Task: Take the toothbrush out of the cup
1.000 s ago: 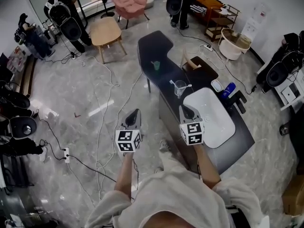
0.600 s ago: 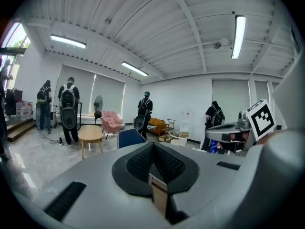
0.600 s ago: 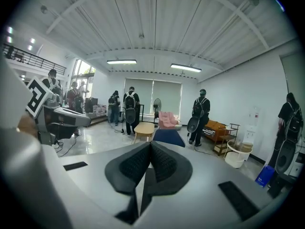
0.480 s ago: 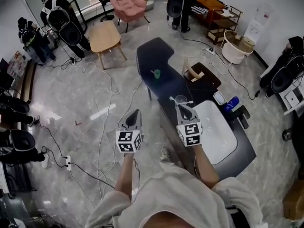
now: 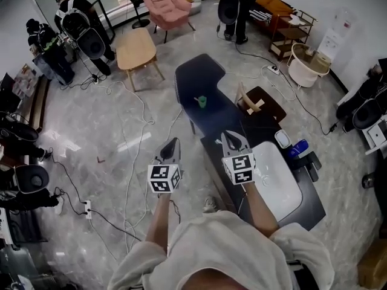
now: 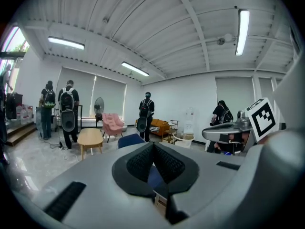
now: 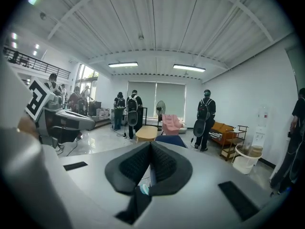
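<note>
In the head view I cannot see the clear cup with the toothbrush; my right gripper (image 5: 230, 136) hangs over the spot on the dark table (image 5: 205, 80) where it stood. That gripper is shut with nothing in it. In the right gripper view the right gripper (image 7: 151, 145) shows its pads pressed together, and a small pale teal bit (image 7: 142, 189) peeks below them; what it is cannot be told. My left gripper (image 5: 173, 142) hangs over the floor left of the table, shut and empty. The left gripper (image 6: 153, 145) looks across the room.
A white basin (image 5: 284, 183) sits on the table's near right part. A small green cup (image 5: 201, 101) stands farther along the table. A blue bottle (image 5: 297, 148) lies beside the basin. Cables (image 5: 136, 141) trail over the floor. Several people stand at the back.
The view has slid forward along the table. The clear cup, seen ahead of the right gripper before, is now hidden under it. Both grippers stay shut.
</note>
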